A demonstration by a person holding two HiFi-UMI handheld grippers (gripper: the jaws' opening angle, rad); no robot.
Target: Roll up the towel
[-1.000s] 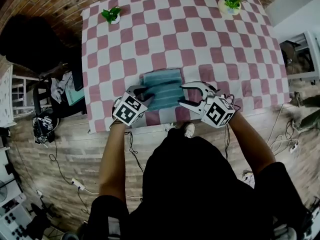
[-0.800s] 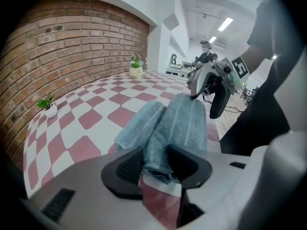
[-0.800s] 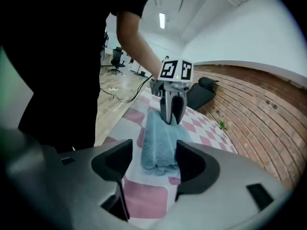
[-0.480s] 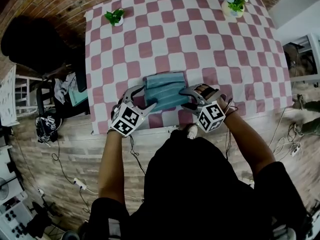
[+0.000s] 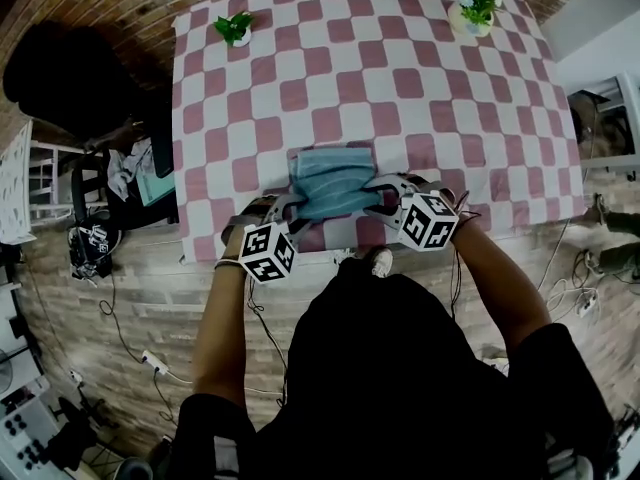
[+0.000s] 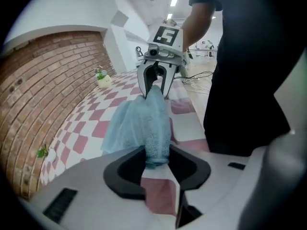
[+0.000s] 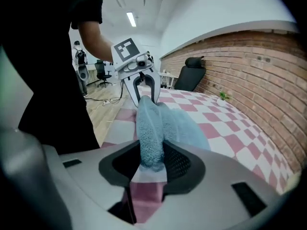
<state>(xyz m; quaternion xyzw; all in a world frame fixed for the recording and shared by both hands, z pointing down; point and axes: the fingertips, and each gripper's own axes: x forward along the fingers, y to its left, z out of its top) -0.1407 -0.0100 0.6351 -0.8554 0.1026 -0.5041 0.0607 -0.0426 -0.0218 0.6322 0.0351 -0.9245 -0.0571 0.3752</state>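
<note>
Since a second ago we have brought both grippers in onto the towel's near edge. The left gripper, which lay beside the near left corner with its jaws wide, has rolled over, and its jaws have just been closing. In the left gripper view they now pinch a thick fold of the towel between the pads. The towel lies near the front edge of the table. It was flat before; now its near edge is bunched and raised off the cloth between the two grips, while the far part rests flat. The right gripper has dropped lower, and its jaws too have just been closing. In the right gripper view they stand narrow, clamped on a fold of the towel at the near right corner.

Around this, a black chair stands left of the table. A left plant sits at the far left corner of the checked cloth, and a right plant at the far right corner. Both plants are well apart from the towel. Cables trail over the wooden floor at the right. Nothing stands between the grippers and the towel.
</note>
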